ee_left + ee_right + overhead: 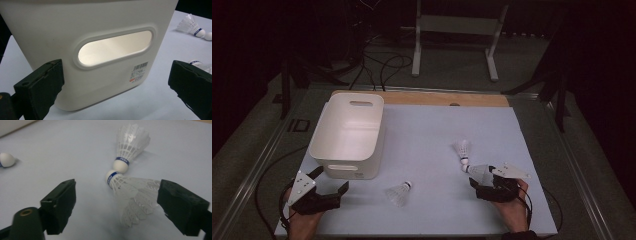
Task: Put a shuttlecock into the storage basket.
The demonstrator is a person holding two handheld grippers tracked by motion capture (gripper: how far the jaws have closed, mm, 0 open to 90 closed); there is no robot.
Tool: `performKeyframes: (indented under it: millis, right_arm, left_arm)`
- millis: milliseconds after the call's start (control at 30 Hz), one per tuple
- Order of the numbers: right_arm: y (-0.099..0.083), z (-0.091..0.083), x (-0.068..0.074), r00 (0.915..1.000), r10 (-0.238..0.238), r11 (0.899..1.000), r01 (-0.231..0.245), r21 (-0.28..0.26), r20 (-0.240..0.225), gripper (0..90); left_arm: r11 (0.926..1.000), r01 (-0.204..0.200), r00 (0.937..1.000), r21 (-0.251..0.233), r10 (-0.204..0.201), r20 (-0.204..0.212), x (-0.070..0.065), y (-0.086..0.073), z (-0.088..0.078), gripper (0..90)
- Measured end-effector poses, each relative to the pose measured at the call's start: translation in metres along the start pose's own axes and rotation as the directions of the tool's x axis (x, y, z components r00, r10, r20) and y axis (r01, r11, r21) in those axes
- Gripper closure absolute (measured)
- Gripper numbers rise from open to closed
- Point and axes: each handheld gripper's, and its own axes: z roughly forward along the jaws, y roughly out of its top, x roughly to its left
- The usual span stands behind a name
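Right gripper [117,202] low over the table [432,125], jaws wide w/ a shuttlecock [130,192] lying between them, skirt near the right jaw, not pinched. Second shuttlecock [131,142] cork-to-cork just beyond. Left gripper [112,85] wide open, facing the white bin [100,30].

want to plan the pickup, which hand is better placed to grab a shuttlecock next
Right. The right gripper has its open jaws around the skirt of the nearest shuttlecock, while the left gripper faces the white bin.
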Motion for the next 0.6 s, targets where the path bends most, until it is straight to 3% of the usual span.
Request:
performKeyframes:
  millis: [433,567,600]
  right_arm:
    - [-0.002,0.012,-0.001,0.9997,-0.007,0.998,0.006,0.068,0.023,43.3]
    - [-0.002,0.016,-0.003,0.9997,0.015,0.997,-0.017,0.076,0.019,49.6]
    - [-0.002,0.018,-0.004,0.9997,0.022,0.996,-0.023,0.083,0.010,54.7]
  left_arm:
    - [1.0000,0.001,1.0000,-0.002,-0.001,-0.001,0.000,0.000,0.000,1.2]
    - [1.0000,0.001,1.0000,-0.001,-0.001,-0.001,0.000,0.000,0.000,1.1]
    - [1.0000,0.001,1.0000,-0.002,-0.001,-0.001,0.000,0.000,0.001,1.1]
